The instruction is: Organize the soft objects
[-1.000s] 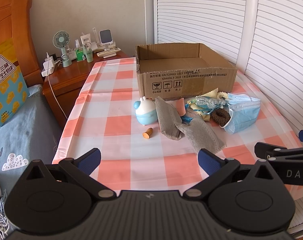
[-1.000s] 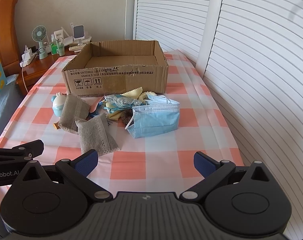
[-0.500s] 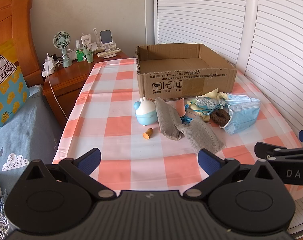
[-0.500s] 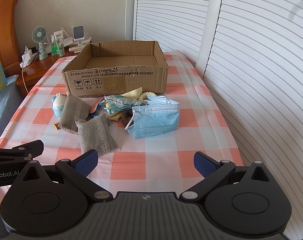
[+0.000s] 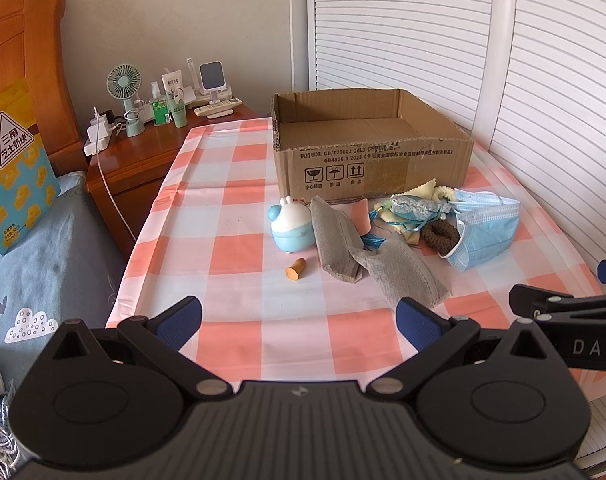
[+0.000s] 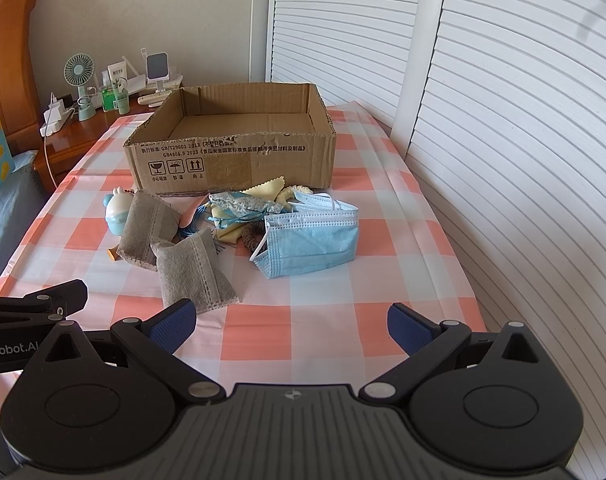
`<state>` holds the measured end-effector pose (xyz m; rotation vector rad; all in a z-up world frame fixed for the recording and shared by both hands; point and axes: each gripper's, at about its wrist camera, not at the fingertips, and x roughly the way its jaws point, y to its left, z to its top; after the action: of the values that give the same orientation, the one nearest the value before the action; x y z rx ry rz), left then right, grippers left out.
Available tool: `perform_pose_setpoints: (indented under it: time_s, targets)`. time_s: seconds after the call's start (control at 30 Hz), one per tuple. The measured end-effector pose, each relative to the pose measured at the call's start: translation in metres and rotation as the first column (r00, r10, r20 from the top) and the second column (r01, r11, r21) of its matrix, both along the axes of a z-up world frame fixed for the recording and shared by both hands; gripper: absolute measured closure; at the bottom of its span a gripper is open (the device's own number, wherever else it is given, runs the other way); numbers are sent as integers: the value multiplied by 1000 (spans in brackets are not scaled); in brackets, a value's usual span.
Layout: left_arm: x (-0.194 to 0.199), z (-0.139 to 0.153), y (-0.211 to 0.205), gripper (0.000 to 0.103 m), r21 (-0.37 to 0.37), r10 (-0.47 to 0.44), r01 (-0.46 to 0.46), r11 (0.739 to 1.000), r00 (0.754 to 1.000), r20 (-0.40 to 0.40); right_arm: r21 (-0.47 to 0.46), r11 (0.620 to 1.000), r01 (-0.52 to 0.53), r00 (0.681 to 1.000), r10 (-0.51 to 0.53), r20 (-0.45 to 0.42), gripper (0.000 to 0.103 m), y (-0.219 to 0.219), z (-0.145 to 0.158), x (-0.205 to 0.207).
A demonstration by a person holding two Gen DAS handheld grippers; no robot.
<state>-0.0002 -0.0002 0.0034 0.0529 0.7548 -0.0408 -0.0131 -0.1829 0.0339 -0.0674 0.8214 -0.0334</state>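
A pile of soft things lies in front of an open, empty cardboard box (image 5: pixel 367 160) (image 6: pixel 231 160): two grey fabric pouches (image 5: pixel 399 272) (image 6: pixel 195 268), blue face masks (image 5: pixel 483 232) (image 6: pixel 315 240), a yellow cloth (image 6: pixel 263 192), a brown hair tie (image 5: pixel 441 236) and a blue patterned pouch (image 5: pixel 415 206). A light blue toy (image 5: pixel 291 228) (image 6: pixel 117 212) and a small orange piece (image 5: pixel 295 270) lie to the left. My left gripper (image 5: pixel 299 322) and right gripper (image 6: pixel 291 322) are open and empty, held near the table's front edge.
The table has a pink checked cloth (image 5: pixel 231 248). A wooden nightstand (image 5: pixel 135 156) with a fan and bottles stands at the back left. A bed (image 5: pixel 35 264) lies on the left. White louvred doors (image 6: pixel 503 120) stand along the right.
Both grippers have edged slightly forward; nothing on the table has moved.
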Motion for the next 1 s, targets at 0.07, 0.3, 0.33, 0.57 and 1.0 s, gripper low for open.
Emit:
perform_pose_setpoints:
  time_s: [0.07,0.3,0.33,0.57,1.0]
  targets:
    - [0,0,0,1,1,-1,1,1000,1000,1,-1,1000,0,1000,0,0,0,0,1,1]
    - [2,4,-1,1,-2,-22,22,1000,1000,15,1,1000,-1,1000,1,2,0,0,1,1]
    - [3,4,-1,1,-3,-26,26,1000,1000,17,2,1000,-1,1000,1,2,0,-1,2,2]
    - [7,-3,2,1,-5,-69,69,998,997,27,3,1000,-11,1000,11,6,0,-1,0,5]
    - [32,-29,20,1,6,-40,40,999,999,-22,-17,1000,-21,1000,21,5,0,-7,-13,21]
